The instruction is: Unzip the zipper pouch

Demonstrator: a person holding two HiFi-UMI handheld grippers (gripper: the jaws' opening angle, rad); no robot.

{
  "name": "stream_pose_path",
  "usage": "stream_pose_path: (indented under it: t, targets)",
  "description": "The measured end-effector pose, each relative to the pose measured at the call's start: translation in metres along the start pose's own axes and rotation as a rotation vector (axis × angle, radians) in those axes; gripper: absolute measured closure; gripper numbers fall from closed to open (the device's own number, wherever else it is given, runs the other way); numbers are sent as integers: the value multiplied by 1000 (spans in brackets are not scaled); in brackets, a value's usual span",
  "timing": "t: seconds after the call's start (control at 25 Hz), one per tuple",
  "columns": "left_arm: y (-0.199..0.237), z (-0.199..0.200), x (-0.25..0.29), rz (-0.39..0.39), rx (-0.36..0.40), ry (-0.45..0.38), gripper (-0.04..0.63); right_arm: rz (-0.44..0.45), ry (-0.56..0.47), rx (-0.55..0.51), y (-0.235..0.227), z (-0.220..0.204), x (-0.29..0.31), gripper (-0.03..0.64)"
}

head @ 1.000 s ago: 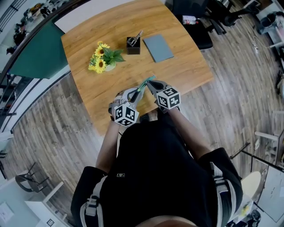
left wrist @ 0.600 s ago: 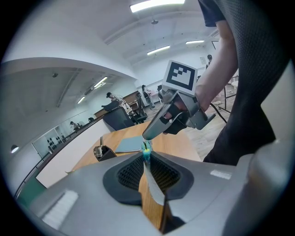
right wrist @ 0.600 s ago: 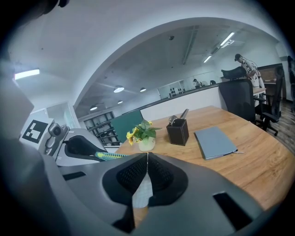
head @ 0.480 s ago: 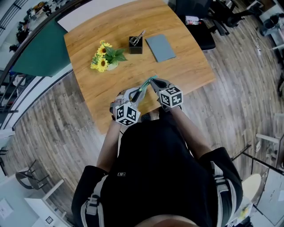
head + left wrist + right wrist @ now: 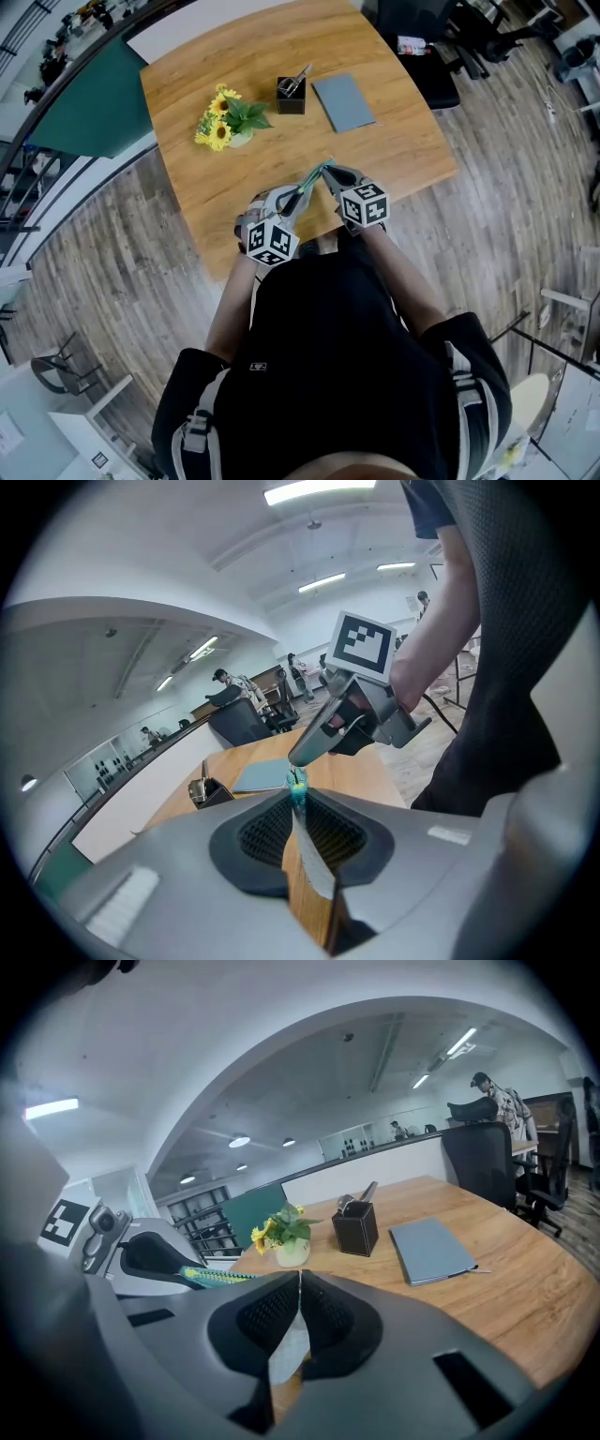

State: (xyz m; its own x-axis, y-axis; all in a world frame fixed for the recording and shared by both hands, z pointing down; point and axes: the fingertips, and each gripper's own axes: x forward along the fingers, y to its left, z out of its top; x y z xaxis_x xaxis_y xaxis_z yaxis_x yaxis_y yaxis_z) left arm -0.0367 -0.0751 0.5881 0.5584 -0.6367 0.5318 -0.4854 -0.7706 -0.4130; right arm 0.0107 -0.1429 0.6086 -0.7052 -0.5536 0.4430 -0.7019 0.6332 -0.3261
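The zipper pouch point(image 5: 310, 177), pale with a teal zipper, hangs in the air between both grippers over the front part of the wooden table point(image 5: 403, 141). My left gripper point(image 5: 297, 195) is shut on the pouch's edge; in the left gripper view the thin pale sheet point(image 5: 314, 864) runs between the jaws, with the teal zipper point(image 5: 297, 785) at their tips. My right gripper point(image 5: 325, 173) is shut at the zipper's end, on what looks like the zipper pull; its tip point(image 5: 298, 758) sits right above the teal zipper. In the right gripper view the teal zipper strip point(image 5: 223, 1280) leads into the left gripper point(image 5: 164, 1255).
A small pot of sunflowers point(image 5: 228, 122), a black pen holder point(image 5: 292, 96) and a grey notebook point(image 5: 343, 101) stand at the table's far half. A black chair point(image 5: 422, 56) is behind the table. The table's front edge lies just below the grippers, against the person.
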Motion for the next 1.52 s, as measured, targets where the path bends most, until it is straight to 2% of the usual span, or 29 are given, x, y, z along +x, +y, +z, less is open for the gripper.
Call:
stream_pose_path:
  t: [0.88, 1.52]
  targets:
    - [2, 7, -1, -4, -10, -27, 551, -56, -15, -15, -23, 4, -11, 606]
    - [1, 8, -8, -12, -38, -46, 551, -104, -37, 17, -41, 3, -20, 607]
